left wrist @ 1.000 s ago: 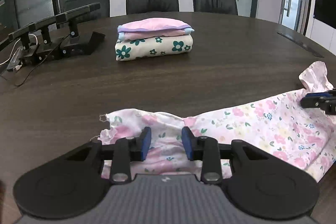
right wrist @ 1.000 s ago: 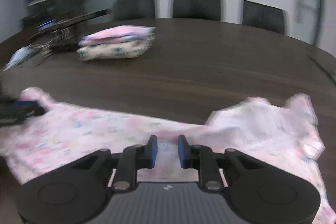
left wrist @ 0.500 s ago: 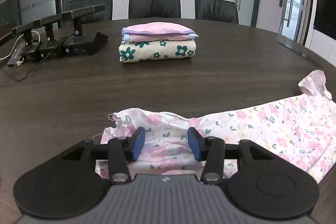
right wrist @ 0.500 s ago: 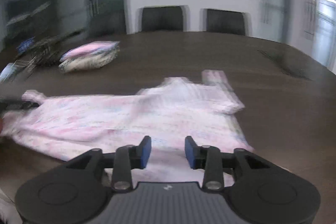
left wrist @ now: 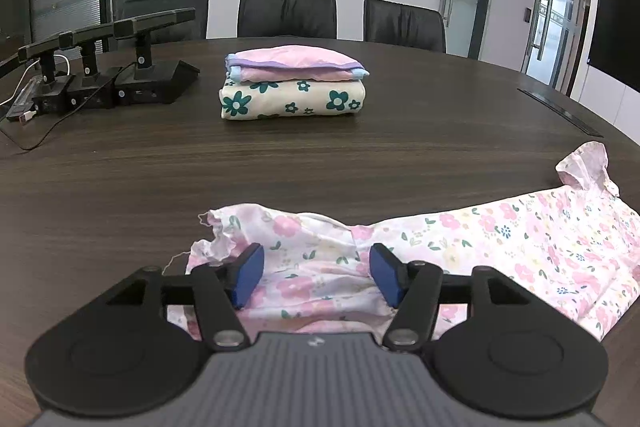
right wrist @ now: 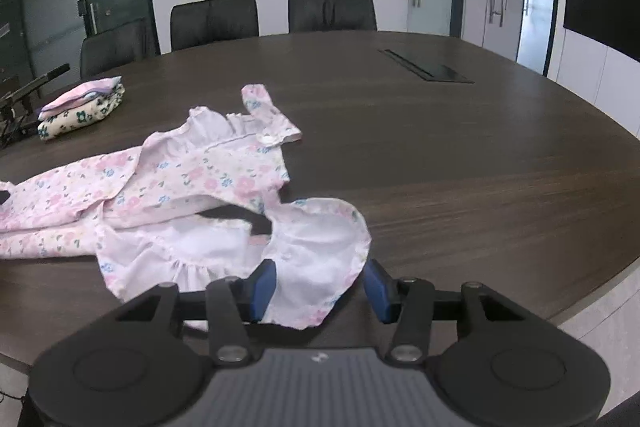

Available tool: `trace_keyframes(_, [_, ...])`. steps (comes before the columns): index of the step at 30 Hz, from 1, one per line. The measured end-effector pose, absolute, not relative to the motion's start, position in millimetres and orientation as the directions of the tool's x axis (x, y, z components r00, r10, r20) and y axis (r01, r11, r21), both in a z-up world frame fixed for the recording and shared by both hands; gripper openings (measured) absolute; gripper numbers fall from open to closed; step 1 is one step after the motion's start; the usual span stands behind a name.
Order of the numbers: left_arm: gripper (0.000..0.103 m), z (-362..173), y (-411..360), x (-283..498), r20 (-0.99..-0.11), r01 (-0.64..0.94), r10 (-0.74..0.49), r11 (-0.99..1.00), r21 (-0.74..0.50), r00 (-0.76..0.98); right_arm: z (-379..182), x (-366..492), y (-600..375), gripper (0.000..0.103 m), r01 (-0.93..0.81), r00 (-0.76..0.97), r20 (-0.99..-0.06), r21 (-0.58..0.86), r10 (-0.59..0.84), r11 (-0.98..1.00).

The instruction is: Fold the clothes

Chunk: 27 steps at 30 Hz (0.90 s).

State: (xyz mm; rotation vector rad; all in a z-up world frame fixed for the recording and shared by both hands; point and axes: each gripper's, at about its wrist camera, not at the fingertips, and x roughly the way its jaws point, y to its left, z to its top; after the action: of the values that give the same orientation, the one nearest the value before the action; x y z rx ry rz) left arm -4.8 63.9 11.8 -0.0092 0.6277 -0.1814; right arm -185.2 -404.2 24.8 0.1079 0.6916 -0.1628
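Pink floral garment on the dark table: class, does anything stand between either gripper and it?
Nothing visible does. The pink floral garment lies right between the open fingers of the left gripper and the right gripper.

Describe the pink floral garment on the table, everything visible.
The pink floral garment is thin, light fabric with pink and blue flowers and a white inside. It lies unfolded and rumpled on the dark table, one ruffled sleeve pointing away. Both open hand-held grippers, left and right, straddle its edges without clamping.
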Motion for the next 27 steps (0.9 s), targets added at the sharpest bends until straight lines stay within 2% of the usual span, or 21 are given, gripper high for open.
trace_keyframes(5, [0.064,11,64,-4,-0.587,0.169,-0.176,0.983,-0.066,0.790,37,-195,-398,0.048,0.065,0.805,-0.593,0.105,0.010,0.992])
trace_keyframes(9, [0.064,11,65,-4,-0.586,0.170,-0.179,0.983,-0.071,0.790,31,-191,-383,0.046,0.005,0.773,-0.633,0.065,0.038,0.998])
trace_keyframes(11, [0.065,11,65,-4,-0.586,0.171,-0.181,0.983,-0.074,0.790,24,-185,-382,0.026,0.026,0.753,-0.657,0.061,0.021,0.998])
trace_keyframes(12, [0.065,11,65,-4,-0.586,0.171,-0.183,0.982,-0.075,0.789,21,-183,-382,0.006,0.033,0.746,-0.666,0.065,0.019,0.997])
trace_keyframes(15, [0.067,11,66,-4,-0.585,0.173,-0.186,0.982,-0.078,0.789,26,-178,-380,0.004,0.037,0.759,-0.650,0.060,0.011,0.997])
trace_keyframes(18, [0.068,12,66,-4,-0.583,0.174,-0.188,0.981,-0.080,0.790,48,-161,-371,0.003,0.021,0.810,-0.586,0.056,0.016,0.998])
trace_keyframes(20, [0.068,12,66,-4,-0.582,0.174,-0.190,0.981,-0.083,0.790,68,-143,-355,0.002,-0.040,0.843,-0.534,0.052,0.062,0.998])
trace_keyframes(22, [0.068,11,66,-4,-0.583,0.174,-0.190,0.981,-0.084,0.790,80,-118,-322,0.002,-0.172,0.842,-0.515,0.026,0.161,0.985])
trace_keyframes(25, [0.068,11,66,-4,-0.584,0.174,-0.191,0.981,-0.085,0.789,68,-76,-262,0.005,-0.351,0.766,-0.585,-0.038,0.264,0.935])
trace_keyframes(27, [0.069,11,66,-4,-0.584,0.174,-0.191,0.981,-0.086,0.789,52,-55,-232,0.013,-0.412,0.712,-0.650,-0.081,0.266,0.908])
